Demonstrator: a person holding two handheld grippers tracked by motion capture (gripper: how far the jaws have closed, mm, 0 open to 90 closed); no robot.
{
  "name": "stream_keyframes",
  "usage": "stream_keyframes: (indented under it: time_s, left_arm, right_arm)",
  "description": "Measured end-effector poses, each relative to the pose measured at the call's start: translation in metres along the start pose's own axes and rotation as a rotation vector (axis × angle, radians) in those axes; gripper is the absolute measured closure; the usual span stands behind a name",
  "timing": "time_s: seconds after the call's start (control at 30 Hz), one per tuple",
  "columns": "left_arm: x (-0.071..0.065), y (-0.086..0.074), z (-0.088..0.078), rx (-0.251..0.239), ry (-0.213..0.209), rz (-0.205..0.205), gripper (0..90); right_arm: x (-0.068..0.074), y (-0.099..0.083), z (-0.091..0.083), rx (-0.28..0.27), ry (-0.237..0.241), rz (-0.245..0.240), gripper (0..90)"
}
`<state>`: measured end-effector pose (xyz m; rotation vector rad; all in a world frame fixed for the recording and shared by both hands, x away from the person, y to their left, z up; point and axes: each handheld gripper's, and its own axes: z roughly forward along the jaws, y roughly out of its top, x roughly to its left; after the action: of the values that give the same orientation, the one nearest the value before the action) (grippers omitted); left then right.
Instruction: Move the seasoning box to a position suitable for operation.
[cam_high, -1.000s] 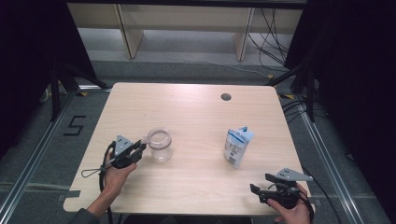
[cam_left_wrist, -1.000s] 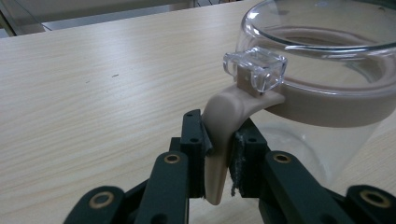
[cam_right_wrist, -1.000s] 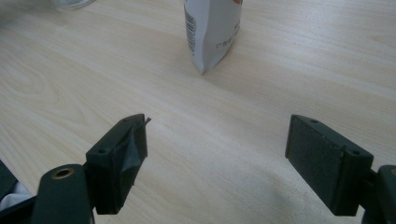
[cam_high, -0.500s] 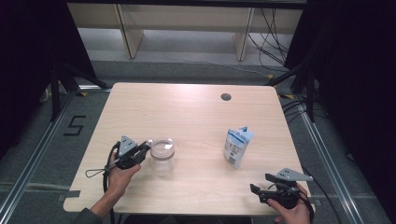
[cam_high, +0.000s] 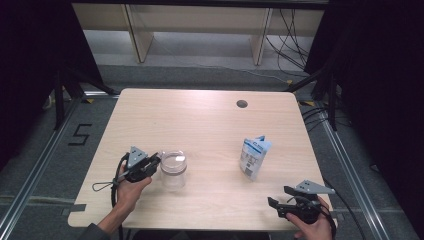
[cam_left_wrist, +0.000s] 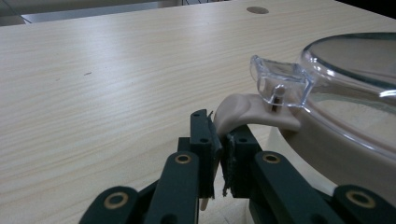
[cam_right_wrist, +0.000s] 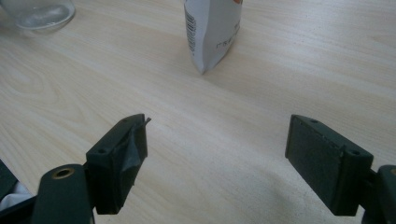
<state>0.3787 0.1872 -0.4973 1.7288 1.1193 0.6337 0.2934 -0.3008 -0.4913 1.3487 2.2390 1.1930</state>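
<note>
Here, left gripper with jaws just closed, pinching beige seal tab of clear lidded jar, right gripper wide open, empty, white pouch standing nearby on table.

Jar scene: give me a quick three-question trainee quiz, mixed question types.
1. True or false: the left tongs are shut on the beige tab at the jar's lid.
2. Which stands nearest the right tongs? A) jar B) white pouch C) round hole in the table
3. Fill in: the right tongs' jaws stand ____, with nothing between them.

Key: 1 true; 2 B; 3 open.
</note>
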Motion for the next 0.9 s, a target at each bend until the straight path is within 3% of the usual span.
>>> stream_keyframes:
  time_s: [0.53,0.7,0.77,0.8,0.9]
  left_arm:
    - [-0.021,0.008,0.010,-0.009,-0.015,0.000,82.2]
    - [-0.028,0.011,0.014,0.002,-0.027,0.025,82.3]
    - [-0.031,0.011,0.017,-0.015,-0.026,0.008,82.4]
    - [-0.030,0.012,0.017,0.001,-0.033,0.029,82.4]
    - [-0.036,0.015,0.021,0.000,-0.035,0.033,82.3]
  right_arm:
    - [-0.002,0.000,0.000,-0.010,-0.009,-0.016,22.0]
    - [-0.002,0.000,0.000,-0.012,-0.006,-0.014,22.0]
    - [-0.002,0.000,0.000,-0.011,-0.008,-0.014,21.9]
    - [-0.002,0.000,0.000,-0.011,-0.008,-0.014,21.9]
    - [-0.001,0.000,-0.001,-0.002,0.001,-0.003,22.0]
